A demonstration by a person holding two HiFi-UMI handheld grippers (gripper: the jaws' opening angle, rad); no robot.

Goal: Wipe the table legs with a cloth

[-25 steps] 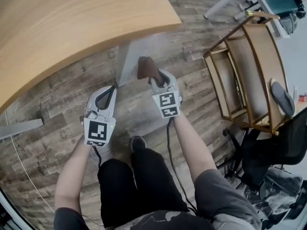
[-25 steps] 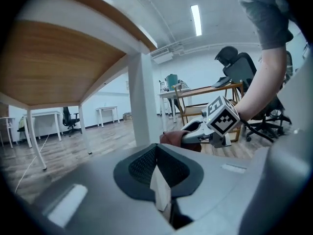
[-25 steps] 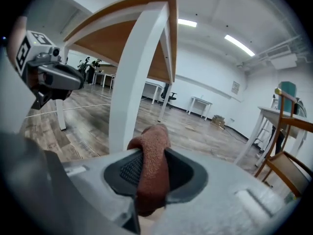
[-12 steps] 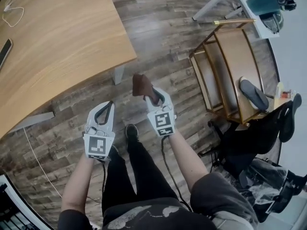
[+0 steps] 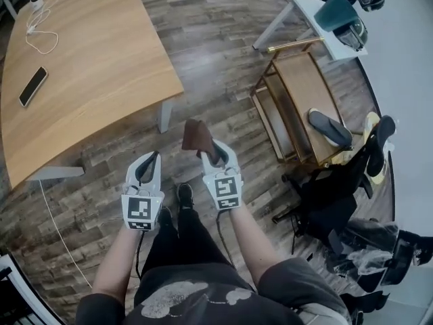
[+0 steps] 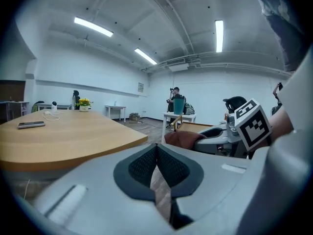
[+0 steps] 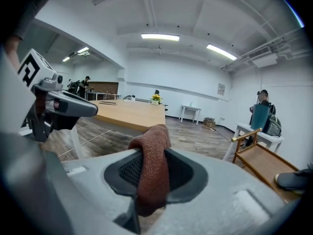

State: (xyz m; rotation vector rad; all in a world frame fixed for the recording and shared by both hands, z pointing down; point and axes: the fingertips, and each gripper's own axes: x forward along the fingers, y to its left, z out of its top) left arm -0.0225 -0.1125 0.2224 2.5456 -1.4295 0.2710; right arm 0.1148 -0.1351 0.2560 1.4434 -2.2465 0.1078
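Standing back from the wooden table point(image 5: 88, 66), the person looks to be at the approach step. The grey table leg point(image 5: 164, 114) under its near corner is apart from both tools, so the next move calls for stooping and reaching in. The right gripper point(image 5: 212, 152) clamps the brown cloth point(image 5: 197, 135), and the left gripper point(image 5: 149, 166) is closed on nothing. Only the head view shows the gap from leg to cloth, and only the right gripper view shows the cloth pinched between the pads.

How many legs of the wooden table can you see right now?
2. One leg under the near right corner, ahead of the cloth; one under the near left edge. More may be hidden beneath the tabletop.
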